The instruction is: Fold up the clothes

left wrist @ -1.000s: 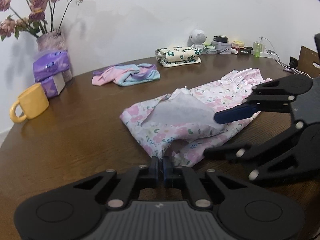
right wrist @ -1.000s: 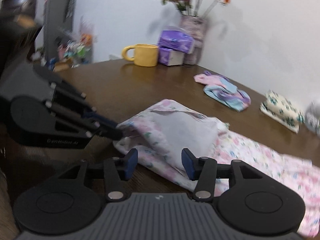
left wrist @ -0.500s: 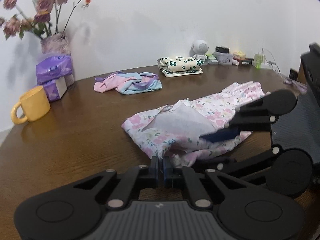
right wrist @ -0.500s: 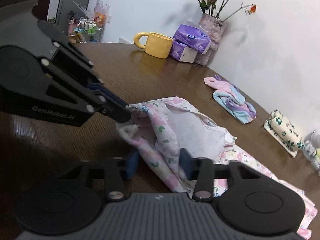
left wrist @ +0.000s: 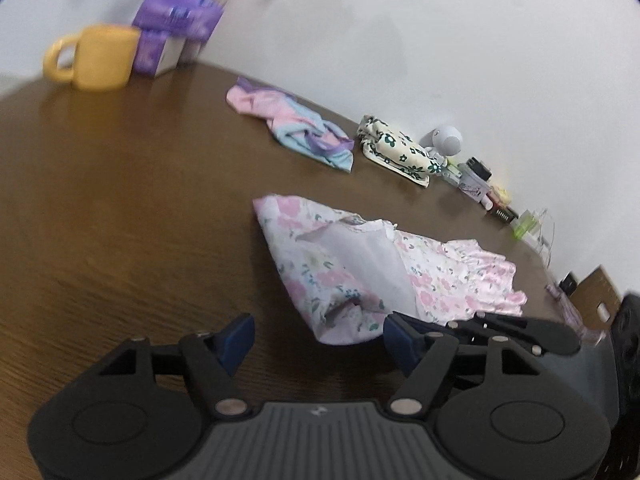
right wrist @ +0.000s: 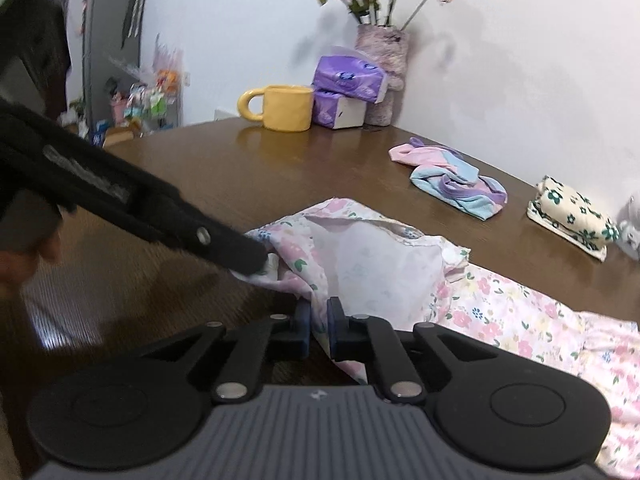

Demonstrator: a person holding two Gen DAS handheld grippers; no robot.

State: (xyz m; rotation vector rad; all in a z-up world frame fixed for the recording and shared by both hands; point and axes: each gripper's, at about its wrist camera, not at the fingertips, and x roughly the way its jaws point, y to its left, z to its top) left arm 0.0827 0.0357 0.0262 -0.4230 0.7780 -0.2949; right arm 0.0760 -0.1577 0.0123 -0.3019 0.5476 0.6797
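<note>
A pink floral garment (left wrist: 440,276) lies partly folded on the brown table (left wrist: 120,240), its white lining turned up. My left gripper (left wrist: 320,338) is opening; the garment's near corner sits between its blue pads, which do not press on it. In the right wrist view, one of the left gripper's fingers (right wrist: 240,250) rests against the garment's left edge. My right gripper (right wrist: 319,316) is closing, and its pads pinch a fold of the floral garment (right wrist: 372,256) at its near edge.
A yellow mug (right wrist: 286,108), purple tissue packs (right wrist: 348,80) and a vase of dried flowers (right wrist: 382,48) stand at the table's back. A crumpled pastel garment (right wrist: 456,186) and a folded cream floral cloth (right wrist: 572,216) lie beyond. A person's hand (right wrist: 20,264) shows at the left.
My left gripper has let go of the garment's corner, spread its jaws and rolled. My right gripper has closed from half open onto the garment's fold.
</note>
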